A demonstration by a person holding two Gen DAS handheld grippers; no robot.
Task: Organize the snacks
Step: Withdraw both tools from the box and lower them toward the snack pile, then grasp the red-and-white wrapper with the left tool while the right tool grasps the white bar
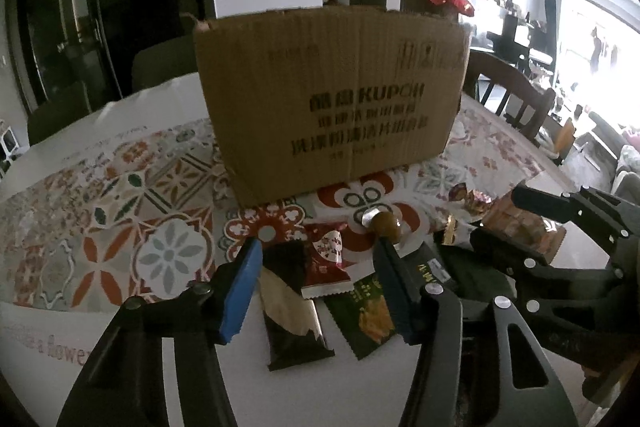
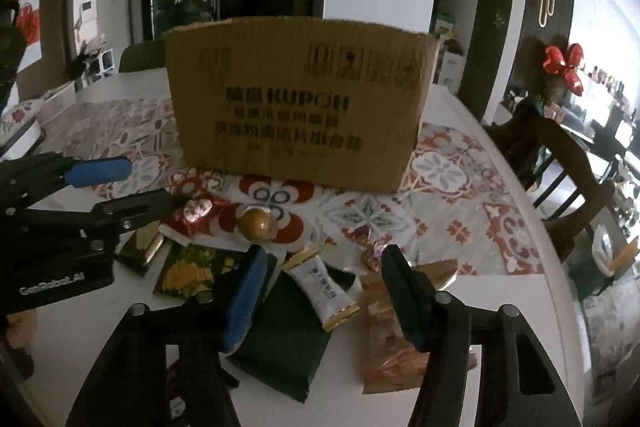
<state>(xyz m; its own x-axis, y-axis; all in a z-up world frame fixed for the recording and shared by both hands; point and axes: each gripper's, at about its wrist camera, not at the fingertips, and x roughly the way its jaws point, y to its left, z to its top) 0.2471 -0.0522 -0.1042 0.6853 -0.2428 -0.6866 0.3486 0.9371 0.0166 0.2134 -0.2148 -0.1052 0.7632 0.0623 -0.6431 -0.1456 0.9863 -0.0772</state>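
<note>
A brown cardboard box (image 1: 332, 99) stands on the table behind a spread of snacks; it also shows in the right wrist view (image 2: 296, 99). My left gripper (image 1: 320, 251) is open above a dark brown packet (image 1: 292, 311), a red packet (image 1: 326, 259) and a green packet (image 1: 368, 311). A round brown candy (image 1: 386, 225) lies by its right finger. My right gripper (image 2: 324, 263) is open above a white candy packet (image 2: 324, 291), a dark green packet (image 2: 288, 339) and a tan packet (image 2: 390, 331). Both grippers are empty.
A patterned floral mat (image 1: 120, 195) covers the white round table (image 2: 472, 119). Small foil candies (image 2: 370, 253) lie right of the pile. A wooden chair (image 2: 560, 163) stands at the table's right edge. A red bow (image 2: 564, 65) sits behind it.
</note>
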